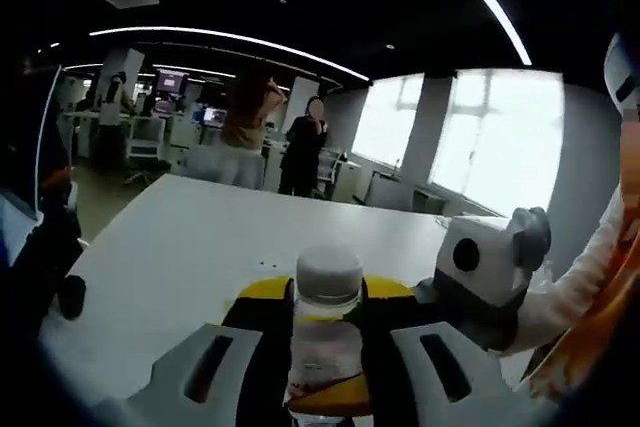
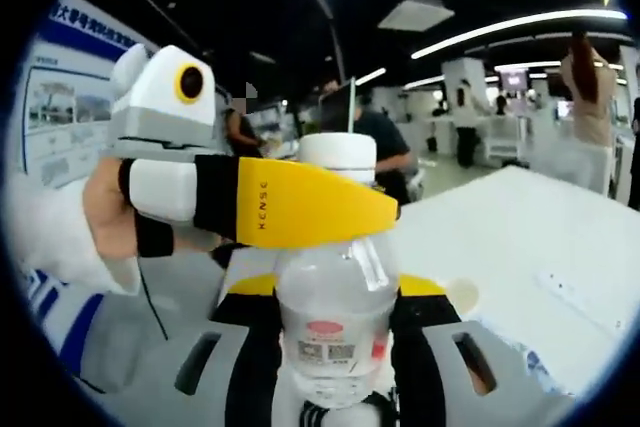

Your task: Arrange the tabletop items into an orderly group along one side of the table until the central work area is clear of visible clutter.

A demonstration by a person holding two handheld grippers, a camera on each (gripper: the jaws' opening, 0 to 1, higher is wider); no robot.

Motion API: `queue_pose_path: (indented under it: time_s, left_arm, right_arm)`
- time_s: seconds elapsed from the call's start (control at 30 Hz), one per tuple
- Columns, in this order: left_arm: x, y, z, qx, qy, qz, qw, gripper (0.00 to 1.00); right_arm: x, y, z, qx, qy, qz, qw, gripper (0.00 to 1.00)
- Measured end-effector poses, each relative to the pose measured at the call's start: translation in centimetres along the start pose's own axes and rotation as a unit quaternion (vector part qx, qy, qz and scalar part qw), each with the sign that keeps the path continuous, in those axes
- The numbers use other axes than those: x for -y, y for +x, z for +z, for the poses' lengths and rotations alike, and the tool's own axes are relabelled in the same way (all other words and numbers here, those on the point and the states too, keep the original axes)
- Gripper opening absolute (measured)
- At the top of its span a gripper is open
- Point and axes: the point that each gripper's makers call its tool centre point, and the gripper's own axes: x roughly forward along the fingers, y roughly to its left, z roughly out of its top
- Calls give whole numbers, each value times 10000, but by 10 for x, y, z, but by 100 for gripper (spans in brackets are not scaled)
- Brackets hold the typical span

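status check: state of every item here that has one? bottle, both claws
Water bottle: upright, white cap on, clear, held off the white table.
Left claw: shut on the bottle's neck, just under the cap, reaching in from the side.
Right claw: shut on the bottle's body, at its shoulder above the label.
Bottle cap: closed, seated on the neck.

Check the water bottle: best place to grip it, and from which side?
Grip the water bottle on its straight labelled body, coming in level from the side. It stands upright, and the white cap and shoulder taper. Right gripper clamps the body; left gripper sits at the neck.
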Motion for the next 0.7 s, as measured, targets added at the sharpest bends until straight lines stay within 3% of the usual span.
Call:
queue_pose_path:
  time_s: [0.07,0.13,0.23,0.4,0.57,0.7]
  left_arm:
    - [-14,-1,1,45,-9,151,9999,22]
    - [-40,-3,10,283,-232,443,9983,22]
    - [-83,-5,25,555,-441,800,9943,22]
    - [-138,15,25,340,164,1211,9919,22]
    - [-172,42,17,282,183,1339,9904,22]
    - [-189,67,-3,66,194,1410,9898,22]
  right_arm:
    - [3,9,0,-20,10,56,10000,41]
    - [7,7,-6,-91,-110,20,9999,41]
    - [12,-8,-35,-320,-64,38,9995,48]
    - [26,-39,-97,-952,277,-226,9948,45]
    - [38,-58,-124,-1129,570,-489,9908,44]
    - [44,-57,-136,-1263,626,-567,9884,44]
